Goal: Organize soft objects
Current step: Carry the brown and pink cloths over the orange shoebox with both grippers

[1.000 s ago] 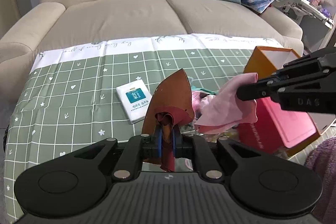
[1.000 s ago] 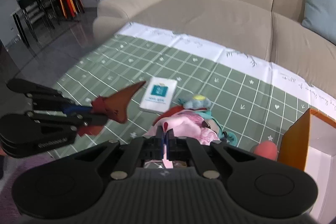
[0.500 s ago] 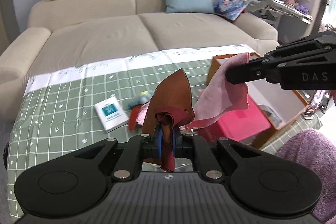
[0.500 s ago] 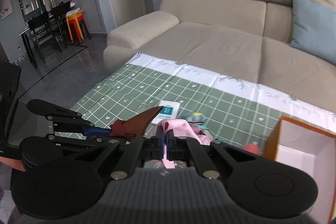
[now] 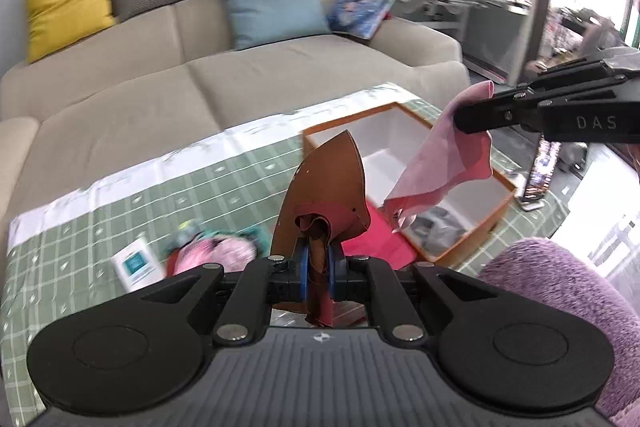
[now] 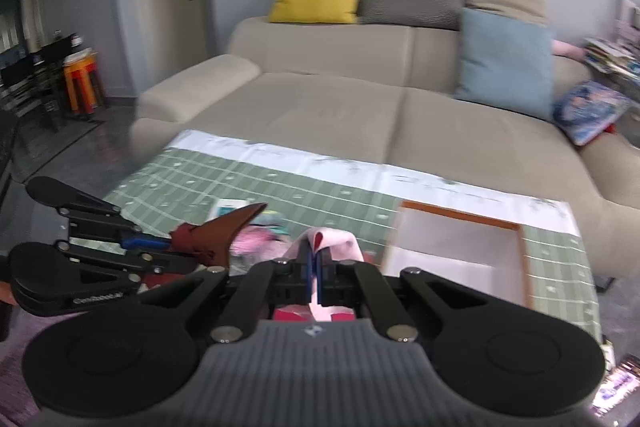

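Gripping, left gripper (image 5: 319, 263): jaws clamped on brown leather piece (image 5: 328, 183)
Right gripper (image 6: 315, 273): pinched tight on pink cloth (image 5: 444, 167), seemingly over orange box (image 5: 472, 227)

The desk (image 5: 224, 163) is being covered by a green checked cloth (image 5: 80, 235); an orange box (image 5: 472, 247), a white card (image 5: 136, 263) and a pile of soft items (image 5: 216, 247) are being carried at the frame's centre.

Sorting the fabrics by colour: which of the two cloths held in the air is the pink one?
The pink cloth hangs from the right tool, above the orange-rimmed box. The other, the brown cloth, is clamped in the left tool.
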Demonstrator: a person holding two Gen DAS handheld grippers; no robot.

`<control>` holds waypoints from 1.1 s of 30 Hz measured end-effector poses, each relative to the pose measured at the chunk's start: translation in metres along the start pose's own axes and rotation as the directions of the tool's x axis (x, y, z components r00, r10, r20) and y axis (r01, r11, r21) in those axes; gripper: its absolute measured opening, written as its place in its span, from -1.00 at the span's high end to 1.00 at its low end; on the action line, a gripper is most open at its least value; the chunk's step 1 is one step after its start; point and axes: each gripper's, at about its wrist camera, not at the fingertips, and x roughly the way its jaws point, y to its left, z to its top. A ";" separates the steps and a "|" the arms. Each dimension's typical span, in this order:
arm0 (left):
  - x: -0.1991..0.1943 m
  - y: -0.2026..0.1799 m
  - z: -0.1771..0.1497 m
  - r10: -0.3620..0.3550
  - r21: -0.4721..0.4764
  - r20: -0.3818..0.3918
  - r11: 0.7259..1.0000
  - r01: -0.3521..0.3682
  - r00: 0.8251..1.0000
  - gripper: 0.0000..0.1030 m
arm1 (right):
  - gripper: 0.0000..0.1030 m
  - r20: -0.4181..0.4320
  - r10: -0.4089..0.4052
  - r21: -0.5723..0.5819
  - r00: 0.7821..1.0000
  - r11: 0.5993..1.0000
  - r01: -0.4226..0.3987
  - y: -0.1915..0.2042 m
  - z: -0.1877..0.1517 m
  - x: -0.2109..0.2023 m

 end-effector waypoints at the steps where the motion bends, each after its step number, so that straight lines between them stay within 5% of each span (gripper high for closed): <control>1: 0.004 -0.006 0.003 -0.009 0.013 -0.001 1.000 0.009 1.000 0.81 | 1.00 0.000 -0.021 0.009 1.000 1.000 0.021 -0.009 -0.002 -0.004; 10: 0.049 -0.056 0.041 -0.104 0.129 -0.027 0.986 0.106 0.994 0.81 | 1.00 -0.028 -0.151 0.062 0.988 0.986 0.153 -0.078 -0.014 -0.008; 21: 0.132 -0.085 0.069 -0.090 0.234 -0.142 0.965 0.121 0.986 0.81 | 1.00 -0.082 -0.248 0.120 0.965 0.959 0.257 -0.126 -0.034 0.068; 33: 0.227 -0.099 0.074 -0.034 0.424 -0.275 0.893 0.153 0.961 0.80 | 1.00 -0.230 -0.203 0.052 0.952 0.974 0.220 -0.146 -0.075 0.160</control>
